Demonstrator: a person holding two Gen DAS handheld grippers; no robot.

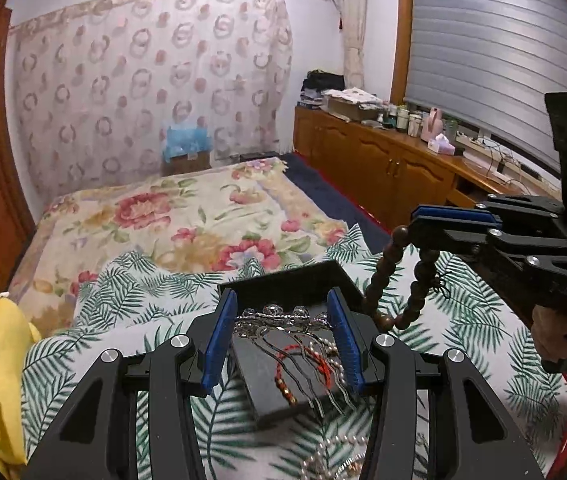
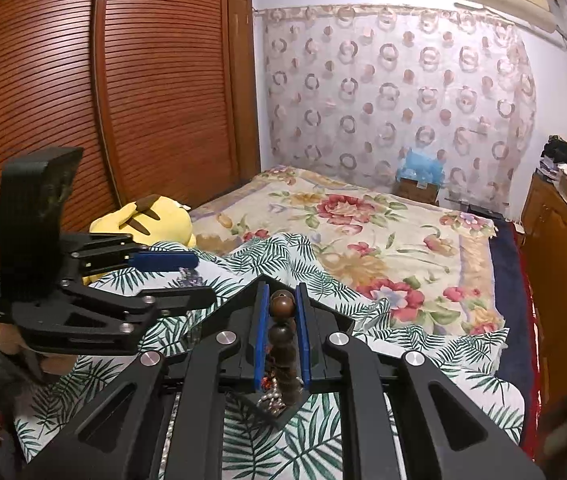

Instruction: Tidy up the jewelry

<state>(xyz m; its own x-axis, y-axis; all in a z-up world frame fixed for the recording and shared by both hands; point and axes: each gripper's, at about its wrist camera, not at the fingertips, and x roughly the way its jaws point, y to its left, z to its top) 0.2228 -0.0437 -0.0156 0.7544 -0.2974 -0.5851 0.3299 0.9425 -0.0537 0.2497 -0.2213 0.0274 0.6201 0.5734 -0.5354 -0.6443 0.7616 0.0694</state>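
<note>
Between the right gripper's (image 2: 282,332) fingers (image 2: 260,336), the wooden bead bracelet (image 2: 282,322) sits pinched.

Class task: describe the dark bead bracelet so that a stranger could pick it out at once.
Find the palm-leaf cloth on the bed, then the black tray. Right of it, the right gripper lifts a loop of big brown wooden beads, unlike the pearls and metal pieces nearby.

A palm-print cloth (image 1: 155,296) lies under the tongs, spread over a bed (image 1: 187,216) with a floral cover reaching away ahead. A yellow plush (image 2: 151,216) rests at the bed's edge, left of the tongs. Ahead, a patterned curtain (image 1: 151,80) hangs on the far wall, a cardboard box (image 1: 187,162) with blue wrapping at its foot. A slatted wardrobe (image 2: 83,92) stands left; a wooden cabinet (image 1: 383,164) loaded with bottles runs right, below a shuttered window (image 1: 495,52).
</note>
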